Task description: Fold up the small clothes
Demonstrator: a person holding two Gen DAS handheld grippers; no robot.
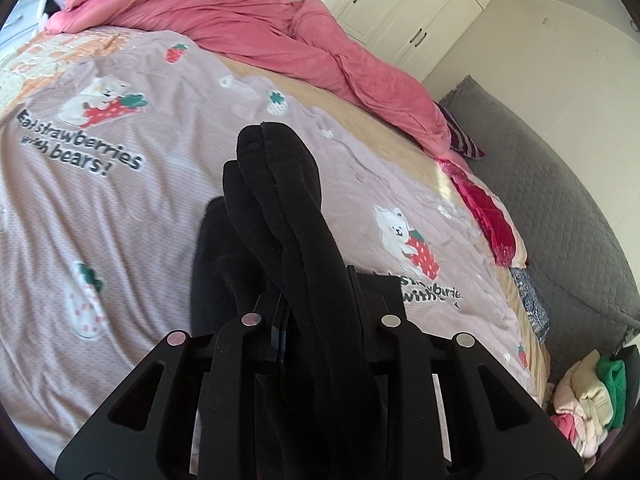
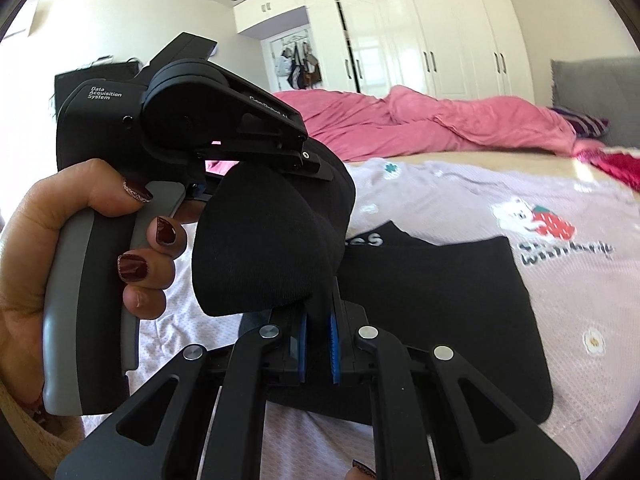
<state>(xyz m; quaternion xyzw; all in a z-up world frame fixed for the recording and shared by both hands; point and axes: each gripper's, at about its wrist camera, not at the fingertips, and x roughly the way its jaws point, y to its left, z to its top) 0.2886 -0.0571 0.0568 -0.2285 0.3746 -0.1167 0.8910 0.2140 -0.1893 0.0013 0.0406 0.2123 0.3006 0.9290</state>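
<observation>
Gripping the black garment [image 2: 272, 240] mid-fold: left gripper [image 1: 316, 312] and right gripper [image 2: 318, 320] both clamp it, rest draped ahead below on bedspread [image 2: 580, 320], fold unfinished.

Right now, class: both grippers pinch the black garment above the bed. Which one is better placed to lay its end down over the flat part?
Probably the left gripper: its bunched end of the black garment hangs above the flat part, while the right gripper sits low at the near edge.
</observation>
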